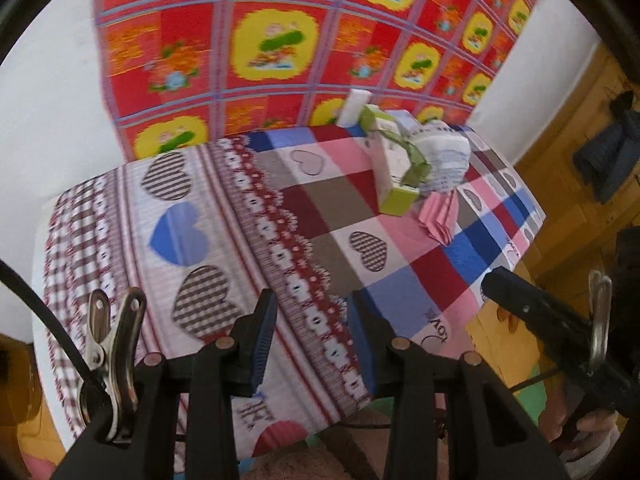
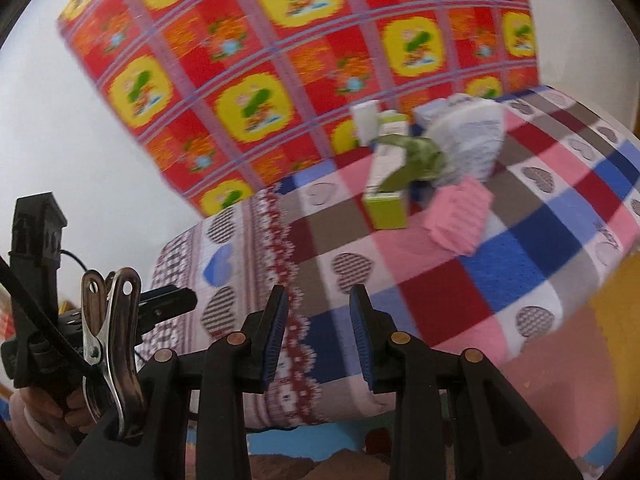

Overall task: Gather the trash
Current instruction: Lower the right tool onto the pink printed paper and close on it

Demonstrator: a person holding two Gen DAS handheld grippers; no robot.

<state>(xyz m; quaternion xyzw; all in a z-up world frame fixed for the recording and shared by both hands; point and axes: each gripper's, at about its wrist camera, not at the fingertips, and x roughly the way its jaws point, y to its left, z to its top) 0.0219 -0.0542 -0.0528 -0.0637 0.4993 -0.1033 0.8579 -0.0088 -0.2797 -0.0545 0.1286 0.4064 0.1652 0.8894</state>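
A table with a heart-patterned cloth (image 1: 320,208) holds a small pile of trash at its far side, close to the red and yellow sheet (image 1: 280,40) on the wall. In the pile, a white and green box (image 1: 394,168) leans on a crumpled white wrapper (image 1: 444,156), with a green ribbon (image 1: 416,160) across them. A folded pink paper (image 1: 438,216) lies just in front. A small white box (image 2: 366,120) stands behind; the blur makes it hard to tell what it is. The left gripper (image 1: 312,336) and the right gripper (image 2: 320,332) both hang near the table's front edge, fingers spread, holding nothing, well apart from the trash.
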